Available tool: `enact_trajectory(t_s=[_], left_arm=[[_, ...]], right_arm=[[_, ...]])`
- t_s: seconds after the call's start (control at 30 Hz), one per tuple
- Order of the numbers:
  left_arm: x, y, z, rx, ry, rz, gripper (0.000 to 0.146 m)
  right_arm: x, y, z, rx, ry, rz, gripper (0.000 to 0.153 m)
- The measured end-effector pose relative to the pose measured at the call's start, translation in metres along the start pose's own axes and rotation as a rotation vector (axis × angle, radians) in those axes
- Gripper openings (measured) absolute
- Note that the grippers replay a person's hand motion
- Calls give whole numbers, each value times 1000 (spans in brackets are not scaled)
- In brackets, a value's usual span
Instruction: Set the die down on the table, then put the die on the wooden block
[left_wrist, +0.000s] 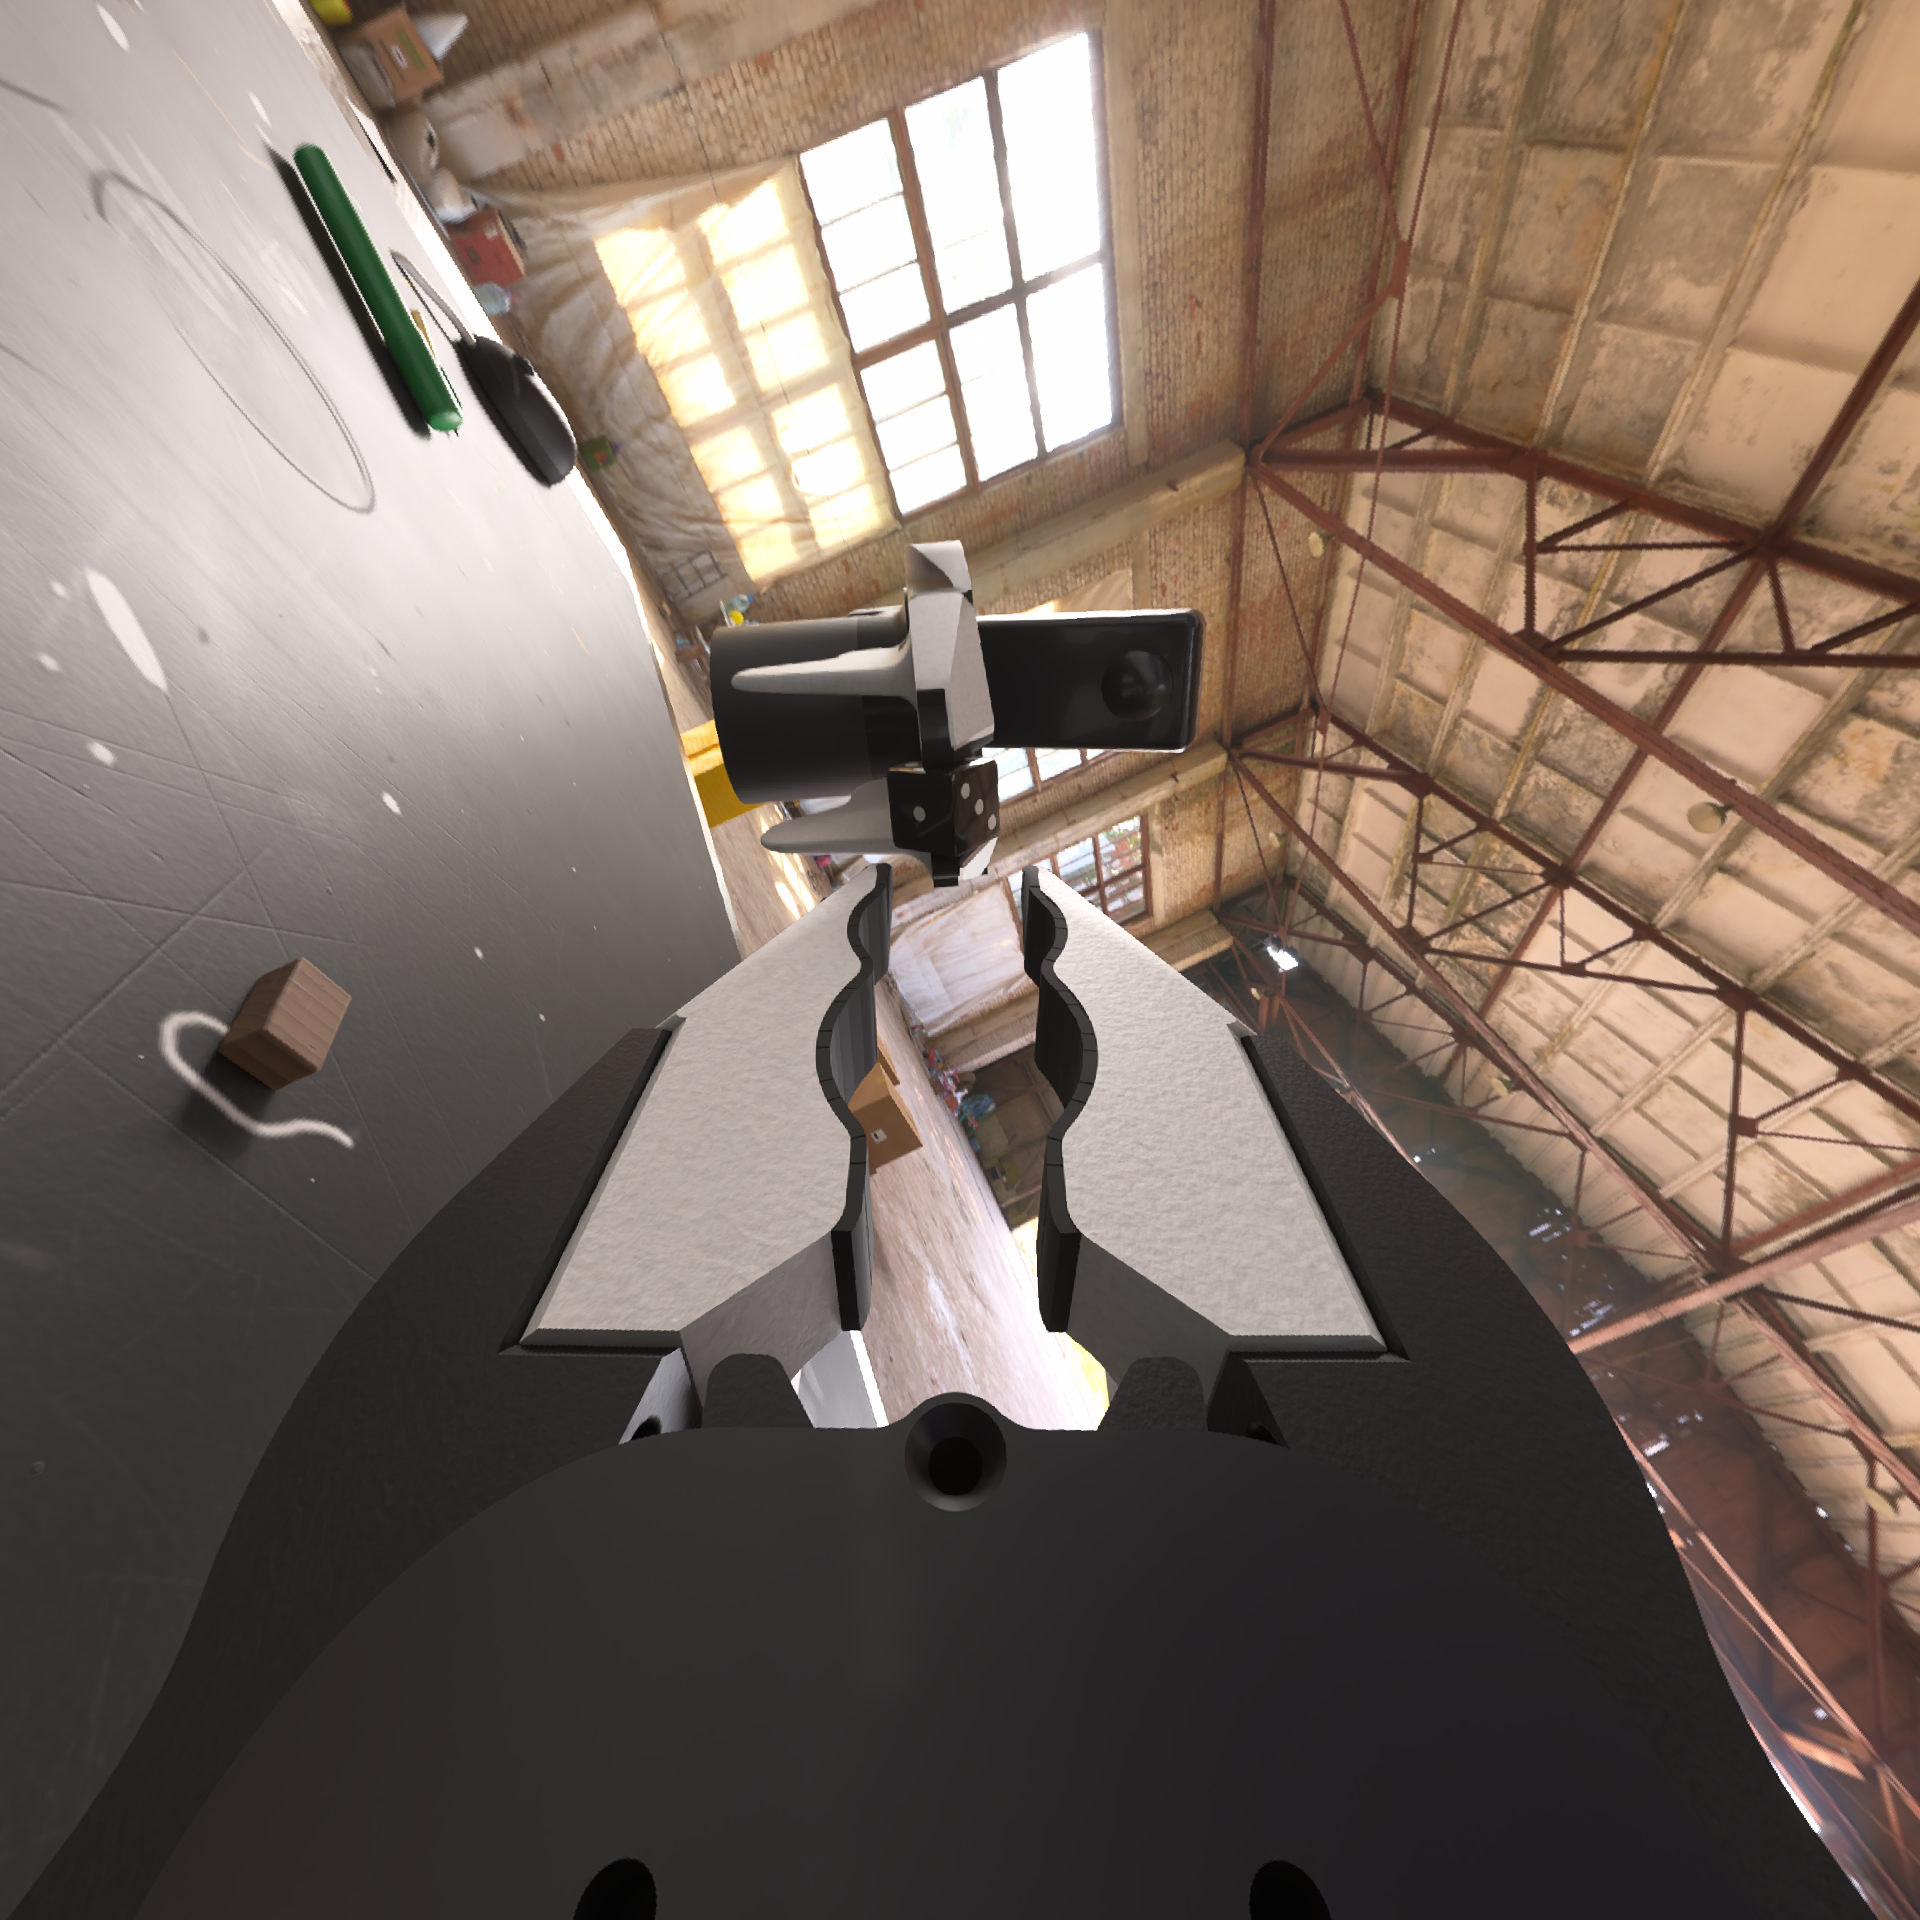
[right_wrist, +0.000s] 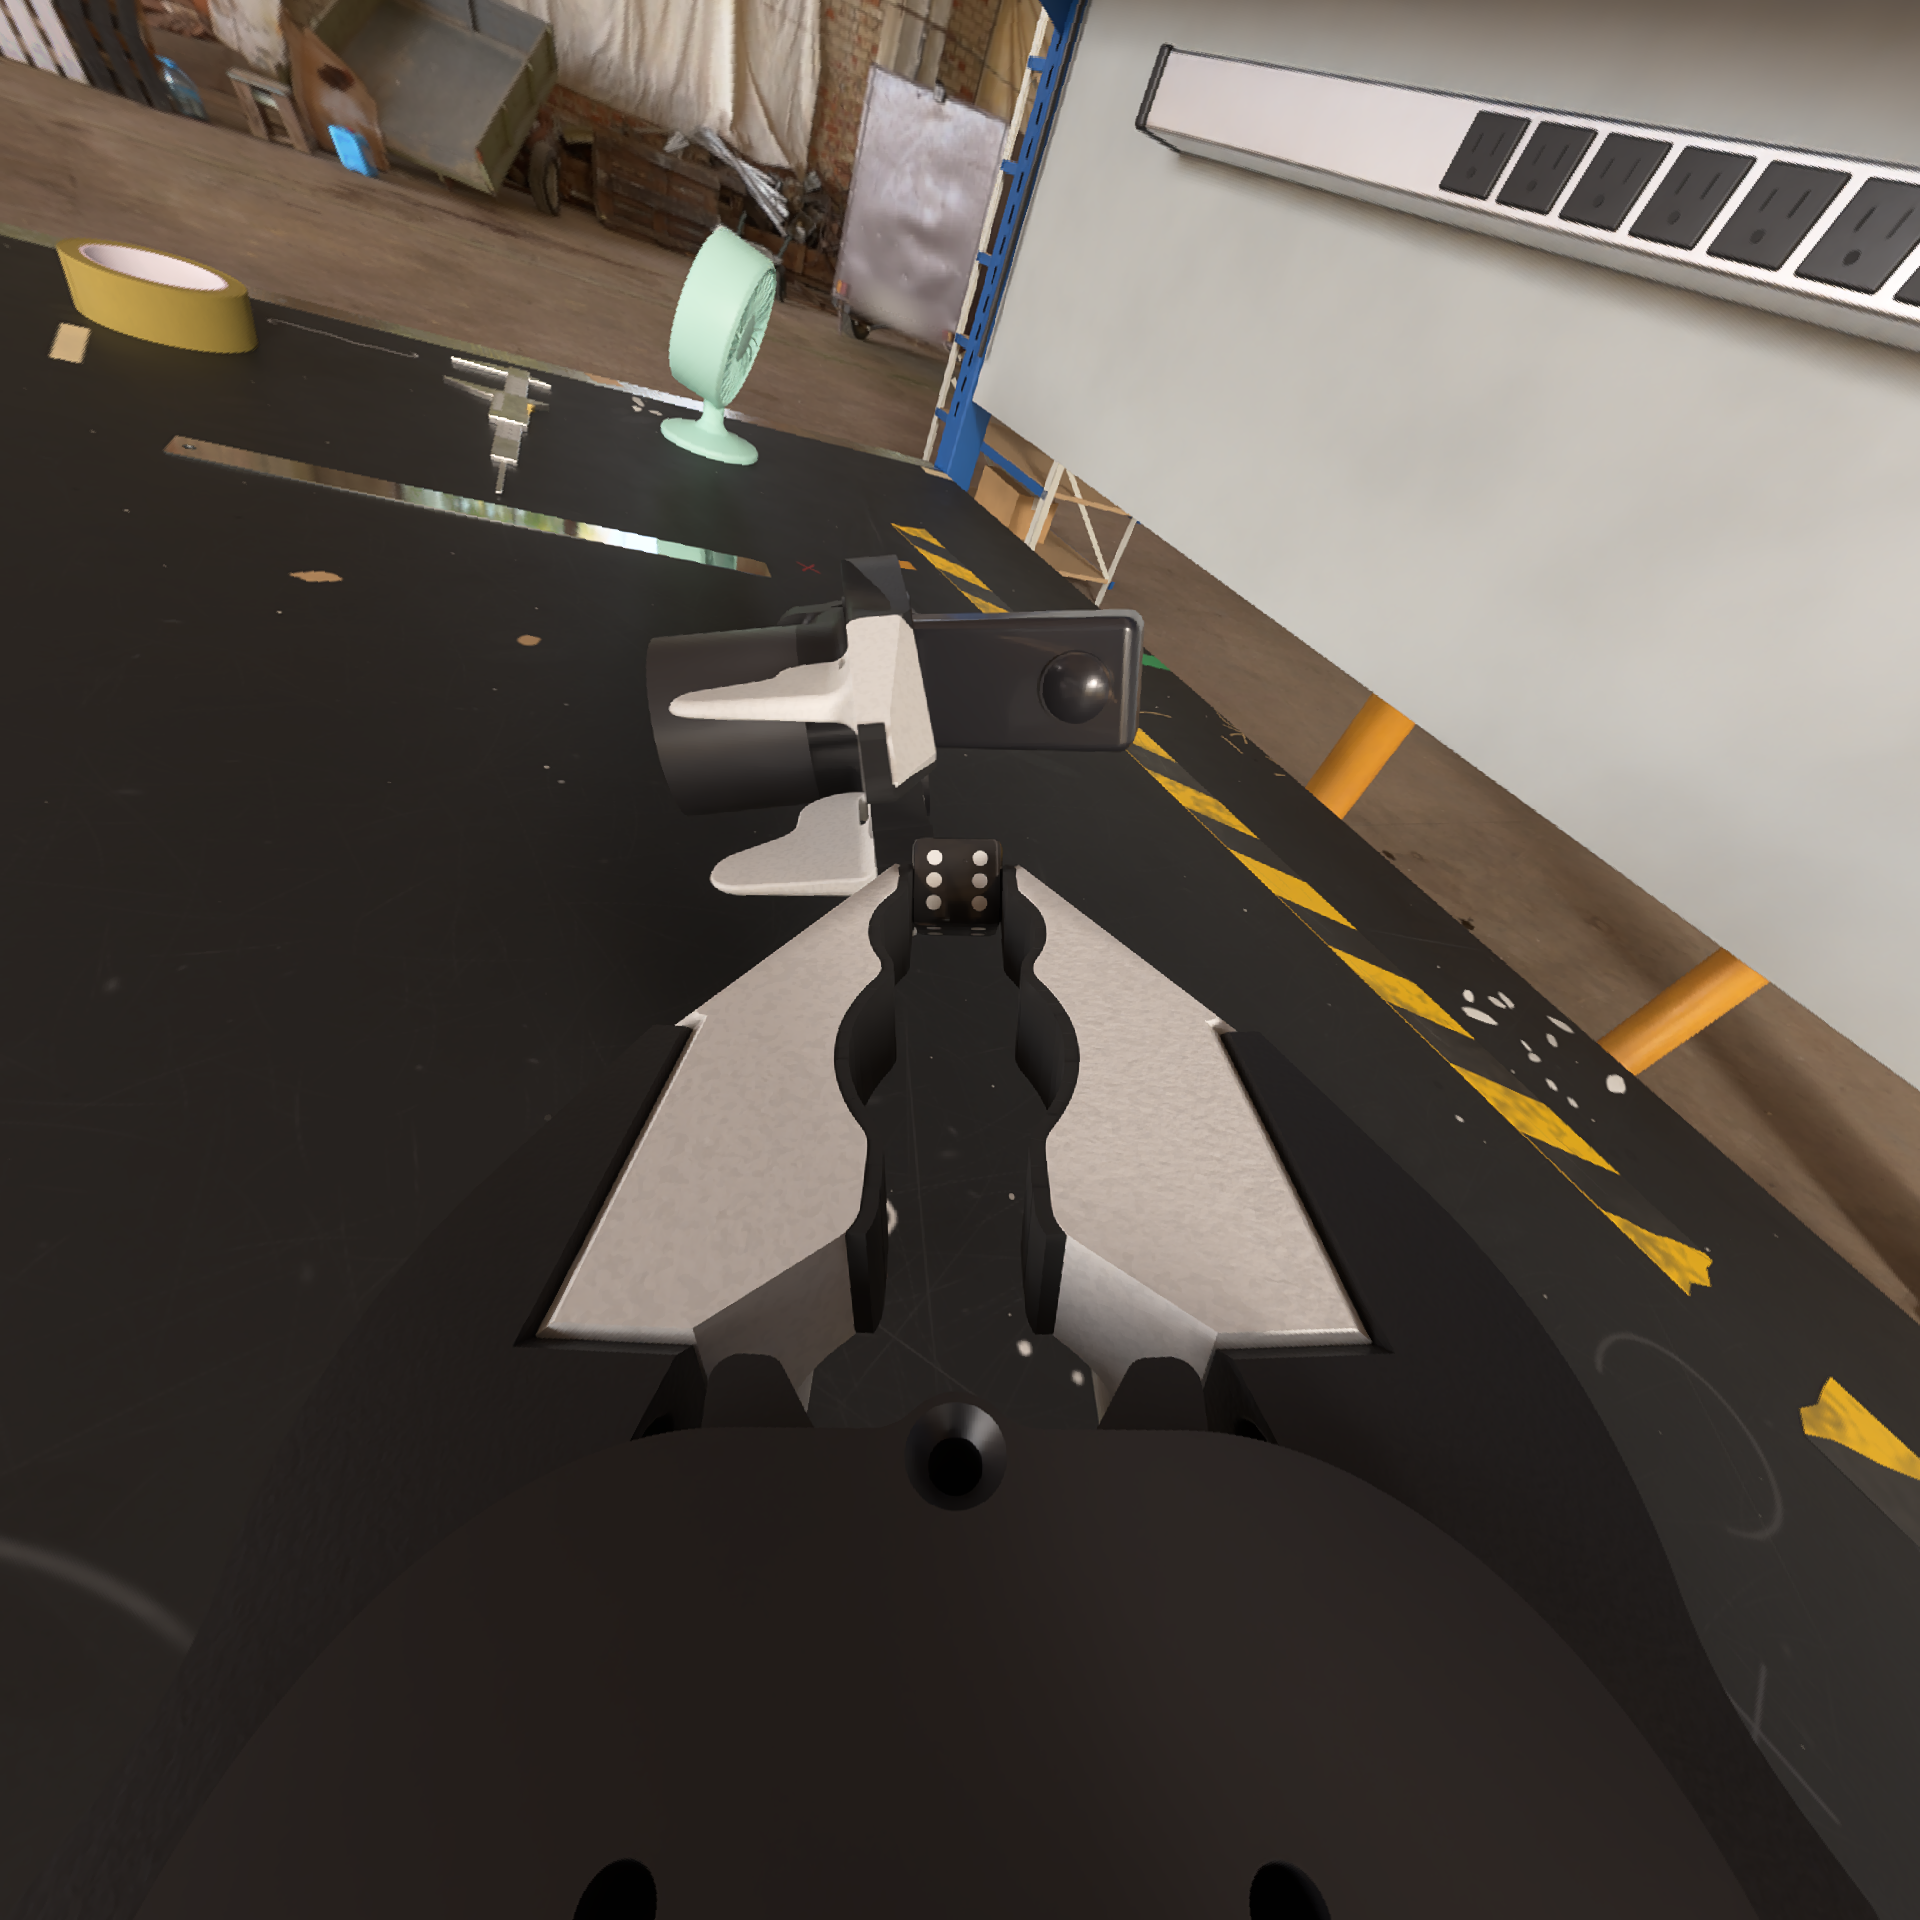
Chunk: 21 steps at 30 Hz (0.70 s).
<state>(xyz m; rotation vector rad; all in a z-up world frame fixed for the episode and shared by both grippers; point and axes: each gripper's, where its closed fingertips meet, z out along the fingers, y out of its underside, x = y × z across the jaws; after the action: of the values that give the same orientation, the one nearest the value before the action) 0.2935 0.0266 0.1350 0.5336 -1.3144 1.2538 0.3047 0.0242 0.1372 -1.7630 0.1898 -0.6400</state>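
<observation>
A black die with white pips (right_wrist: 956, 885) is pinched between the fingertips of my right gripper (right_wrist: 956, 904), held above the dark table (right_wrist: 312, 831). In the left wrist view the die (left_wrist: 943, 805) shows in that gripper just beyond my own fingertips. My left gripper (left_wrist: 956, 881) is open and empty, with its tips facing the die and almost touching it. The small wooden block (left_wrist: 283, 1023) sits on the table (left_wrist: 312, 675) off to the left, apart from both grippers.
A white cord (left_wrist: 249, 1101) lies by the block. A green cylinder (left_wrist: 374, 286) and a black round object (left_wrist: 525, 410) lie farther off. A yellow tape roll (right_wrist: 156, 296), a mint fan (right_wrist: 722, 343) and a metal strip (right_wrist: 468, 509) are on the table. A hazard-striped edge (right_wrist: 1382, 987) runs along the right.
</observation>
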Motion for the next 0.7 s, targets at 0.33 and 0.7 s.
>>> enact_trajectory(t_s=[0.33, 0.7], left_arm=[[2, -4, -3, 20, 16, 2, 15], [-9, -7, -6, 30, -55, 3, 3]], right_arm=[[1, 4, -1, -16, -10, 14, 16], [1, 13, 0, -68, -25, 40, 16]])
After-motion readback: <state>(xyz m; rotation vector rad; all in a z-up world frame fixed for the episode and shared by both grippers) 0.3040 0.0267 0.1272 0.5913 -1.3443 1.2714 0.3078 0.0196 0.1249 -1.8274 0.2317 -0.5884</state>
